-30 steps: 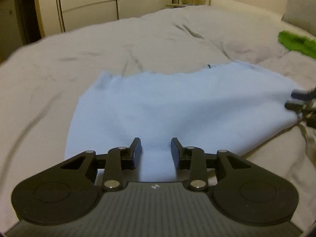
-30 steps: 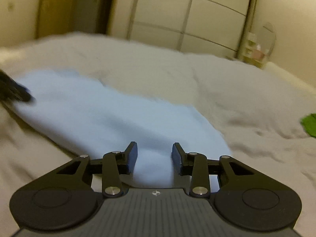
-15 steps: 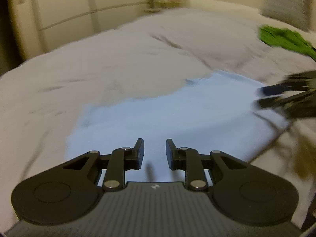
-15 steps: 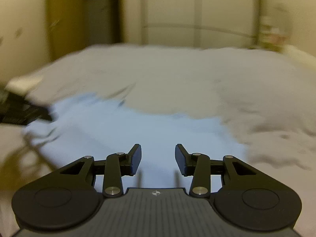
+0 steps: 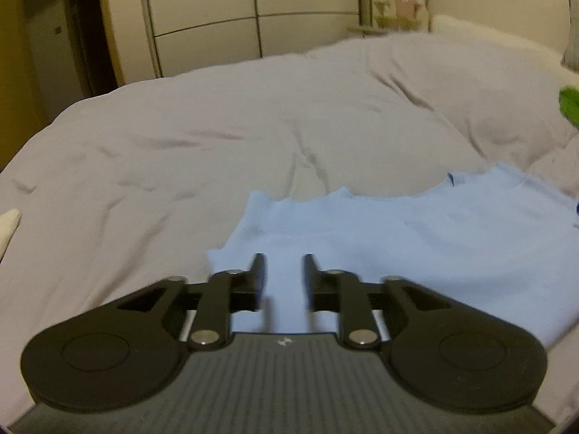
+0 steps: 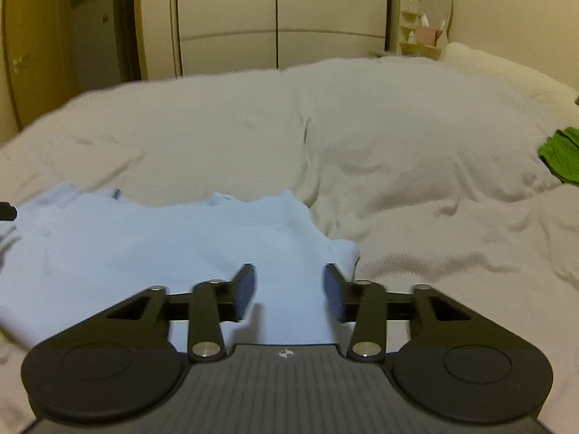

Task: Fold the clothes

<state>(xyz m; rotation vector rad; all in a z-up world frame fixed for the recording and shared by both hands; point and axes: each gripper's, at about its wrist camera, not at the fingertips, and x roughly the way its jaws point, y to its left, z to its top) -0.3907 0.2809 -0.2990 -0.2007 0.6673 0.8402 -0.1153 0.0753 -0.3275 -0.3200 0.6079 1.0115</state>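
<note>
White duvet point(image 5: 217, 137) covers the bed. Soft knit blue garment point(image 5: 416, 249) lies flat on it, long axis crosswise. Left gripper point(image 5: 282, 264) and right gripper point(image 6: 287, 271) have just been opening, jaws apart, gripping nothing.

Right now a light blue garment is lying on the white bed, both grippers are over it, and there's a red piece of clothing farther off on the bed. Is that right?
Not quite: the piece farther off is green, not red, as the right wrist view shows. The rest holds: the light blue garment lies on the white bed, with the left gripper and the right gripper over it.
</note>
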